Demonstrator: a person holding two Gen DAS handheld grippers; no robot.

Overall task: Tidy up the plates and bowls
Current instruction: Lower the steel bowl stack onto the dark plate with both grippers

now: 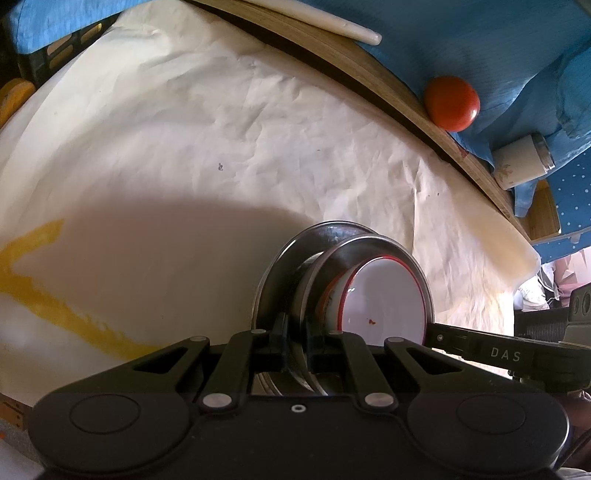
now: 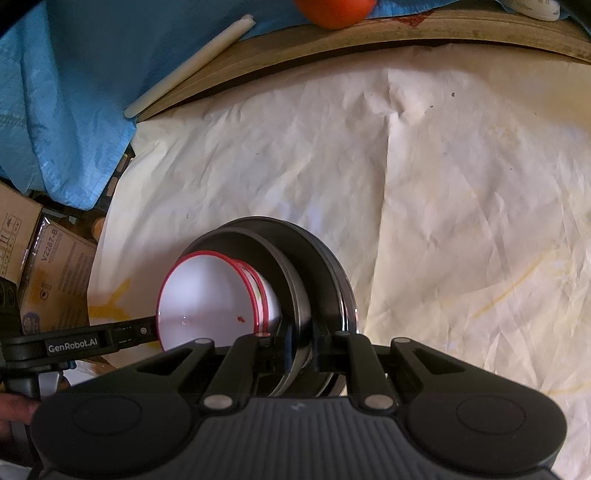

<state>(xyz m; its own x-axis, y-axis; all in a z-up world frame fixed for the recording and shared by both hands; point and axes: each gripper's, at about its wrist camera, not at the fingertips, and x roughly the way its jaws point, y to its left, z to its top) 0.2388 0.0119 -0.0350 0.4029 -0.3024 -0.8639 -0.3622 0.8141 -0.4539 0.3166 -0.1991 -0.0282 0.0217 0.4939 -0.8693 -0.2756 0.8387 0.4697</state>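
Observation:
A nested stack of dishes hangs tilted over the white-covered table (image 1: 184,129). It is made of a steel plate (image 1: 277,266), a steel bowl (image 1: 369,245) and a white bowl with a red rim (image 1: 388,299). My left gripper (image 1: 297,343) is shut on the stack's steel rim at the near edge. In the right wrist view the same steel plate (image 2: 327,269), steel bowl (image 2: 266,251) and red-rimmed white bowl (image 2: 207,299), which shows a second red rim behind it, are held by my right gripper (image 2: 303,350), shut on the steel rim from the opposite side.
A red tomato (image 1: 452,103), a white rod (image 1: 332,26) and a lying white cup (image 1: 521,164) rest on blue cloth beyond a wooden board edge (image 1: 406,107). Cardboard boxes (image 2: 55,266) stand off the table's left side. Yellow marks (image 1: 55,306) stain the cover.

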